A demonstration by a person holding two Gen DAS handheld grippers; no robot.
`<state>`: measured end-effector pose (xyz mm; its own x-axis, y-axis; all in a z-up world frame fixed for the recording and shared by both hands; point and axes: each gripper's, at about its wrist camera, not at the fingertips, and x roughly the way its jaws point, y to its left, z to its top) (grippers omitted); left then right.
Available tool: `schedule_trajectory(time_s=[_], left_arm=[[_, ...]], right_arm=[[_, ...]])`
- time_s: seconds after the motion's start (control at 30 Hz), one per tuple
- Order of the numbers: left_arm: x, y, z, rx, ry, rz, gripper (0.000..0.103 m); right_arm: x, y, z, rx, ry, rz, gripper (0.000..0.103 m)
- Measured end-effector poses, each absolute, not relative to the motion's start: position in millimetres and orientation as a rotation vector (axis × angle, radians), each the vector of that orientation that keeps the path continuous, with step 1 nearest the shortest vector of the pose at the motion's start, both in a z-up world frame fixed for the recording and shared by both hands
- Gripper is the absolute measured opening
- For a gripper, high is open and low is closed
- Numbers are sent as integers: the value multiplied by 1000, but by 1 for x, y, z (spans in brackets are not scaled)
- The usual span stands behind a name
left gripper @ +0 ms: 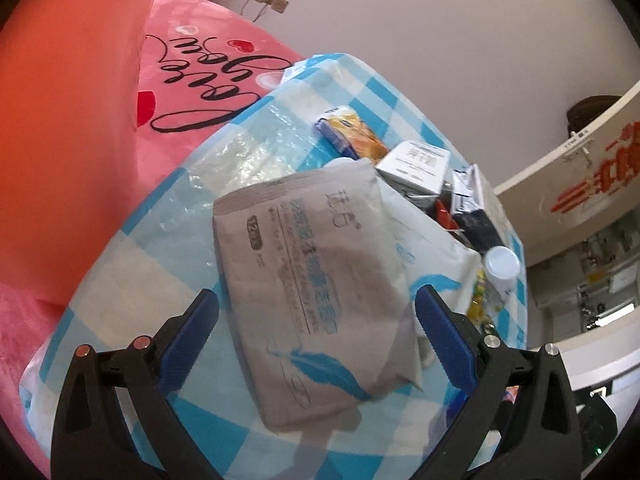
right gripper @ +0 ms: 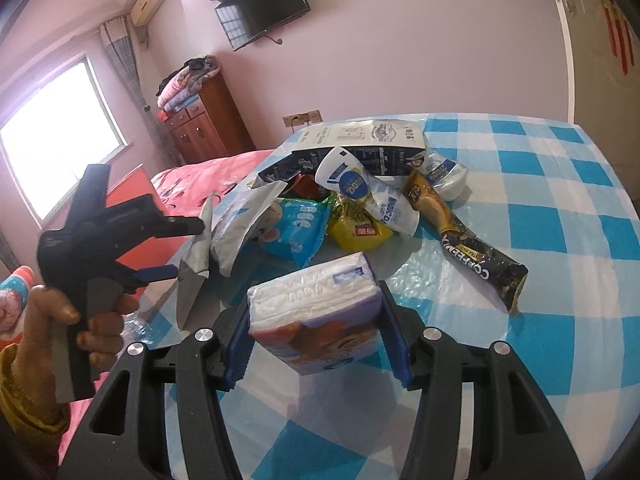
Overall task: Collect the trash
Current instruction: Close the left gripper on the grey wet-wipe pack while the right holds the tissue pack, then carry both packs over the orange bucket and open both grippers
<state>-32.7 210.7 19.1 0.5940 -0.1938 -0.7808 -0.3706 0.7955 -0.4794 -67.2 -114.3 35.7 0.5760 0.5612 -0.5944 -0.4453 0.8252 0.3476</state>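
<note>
Tissue pack sits clamped in right hand-held gripper; left hand-held gripper gapes, seemingly around grey wrapper.

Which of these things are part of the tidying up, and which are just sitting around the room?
Part of the job:
- grey wrapper, between the left gripper's open fingers
- tissue pack, clamped in the right gripper
- coffee sachet
- yellow packet
- milk carton

Just lying about:
- checked tablecloth
- pink bedding
- television
- wooden cabinet

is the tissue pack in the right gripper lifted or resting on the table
Cannot tell: the right gripper is clamped on the tissue pack, but its underside is hidden.
</note>
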Motion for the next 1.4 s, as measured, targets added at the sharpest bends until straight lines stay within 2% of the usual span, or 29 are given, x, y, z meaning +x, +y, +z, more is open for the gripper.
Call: schedule_trajectory(time_s=[0.23,0.3,0.47,0.63,1.0,1.4], left_arm=[[-19,204,14,-609,964,160,99],[-20,199,14,-577,964,168,95],[-27,187,18,-524,953,167,76],[-38,180,21,-518,941,129,68],[-68,162,39,-486,901,-8,64],[-111,179,112,-454,705,-92,64]], right_arm=[[-66,-115,30,179,767,605,56],[-66,-115,29,182,770,607,56],[-65,-116,29,199,777,613,56],[-67,-115,30,198,786,612,56],[-76,-115,36,248,828,608,56],[-80,-84,81,266,814,699,56]])
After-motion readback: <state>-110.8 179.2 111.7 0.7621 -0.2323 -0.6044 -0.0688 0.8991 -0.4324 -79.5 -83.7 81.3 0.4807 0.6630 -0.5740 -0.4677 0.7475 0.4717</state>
